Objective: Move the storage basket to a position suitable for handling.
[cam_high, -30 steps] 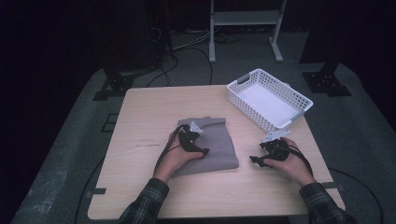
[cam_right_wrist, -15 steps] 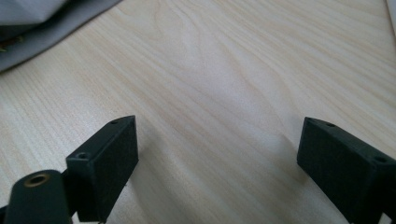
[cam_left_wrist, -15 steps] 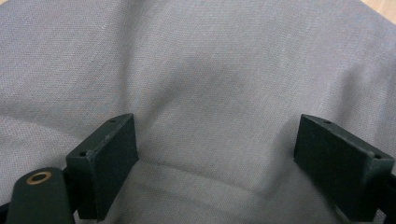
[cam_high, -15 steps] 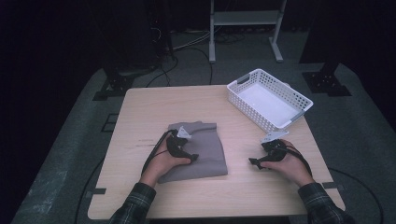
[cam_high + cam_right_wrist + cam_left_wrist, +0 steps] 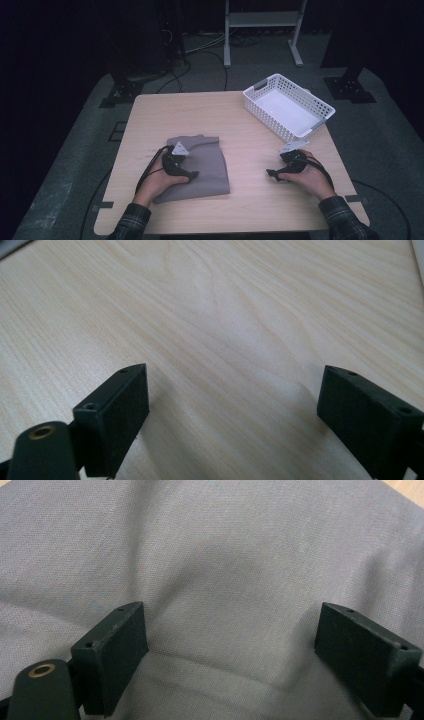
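High view: fixed above the person's side, facing forward and down over the whole table (image 5: 240, 115). Left gripper view: close, along parted jaws onto the grey cloth (image 5: 225, 570) lying between and beyond them; right gripper view likewise close onto bare tabletop.

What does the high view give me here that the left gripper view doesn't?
High view: the white basket at the table's far right corner, the right gripper open over bare wood, and the folded grey cloth's full outline.
Left gripper view: close fabric weave and a soft crease between the open jaws.
Both: the left gripper open over the cloth, pinching nothing.
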